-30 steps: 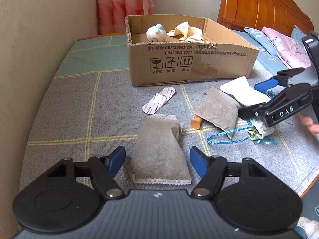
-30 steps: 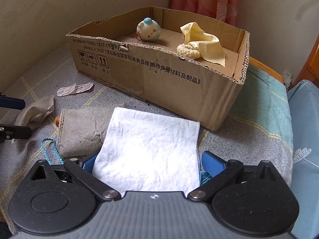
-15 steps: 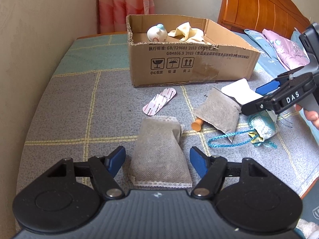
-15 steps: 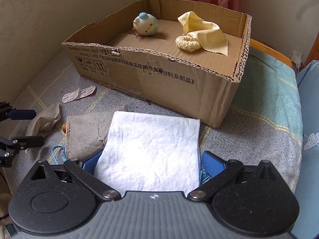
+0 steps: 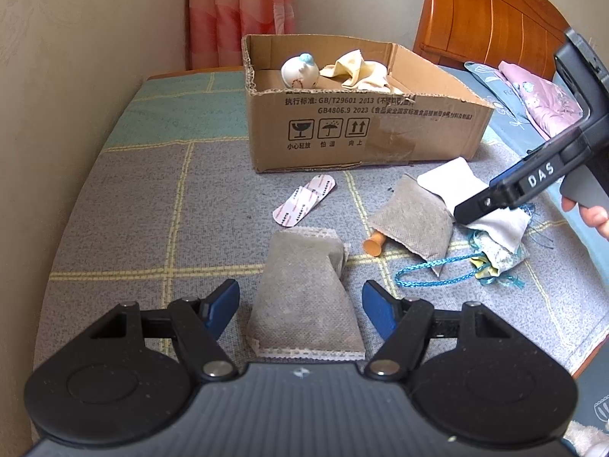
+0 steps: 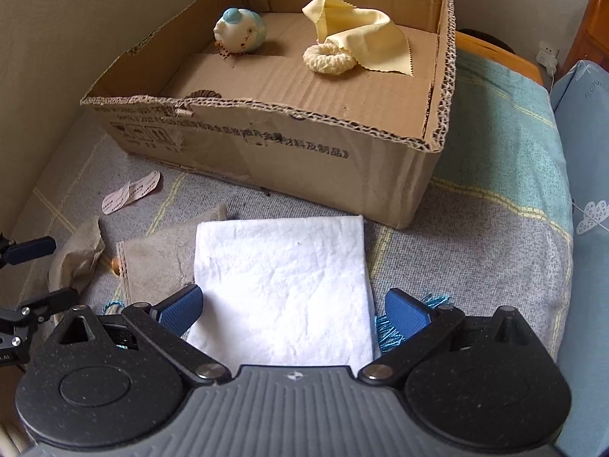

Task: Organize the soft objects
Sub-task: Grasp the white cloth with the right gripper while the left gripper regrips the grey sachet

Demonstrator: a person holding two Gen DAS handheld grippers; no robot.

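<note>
— What can be read?
— The cardboard box (image 5: 361, 129) prints "GB4806.9 2023"; the right gripper (image 6: 293, 310) reads "DAS".
— And the fingers?
— The left gripper (image 5: 300, 301) gapes around a grey pouch (image 5: 304, 297) on the bed; the right's straddle a white cloth (image 6: 281, 282), unclenched.

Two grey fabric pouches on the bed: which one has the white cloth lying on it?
The grey pouch nearer the right gripper: the white cloth overlaps it. The other pouch lies bare between the left gripper's open fingers.
</note>
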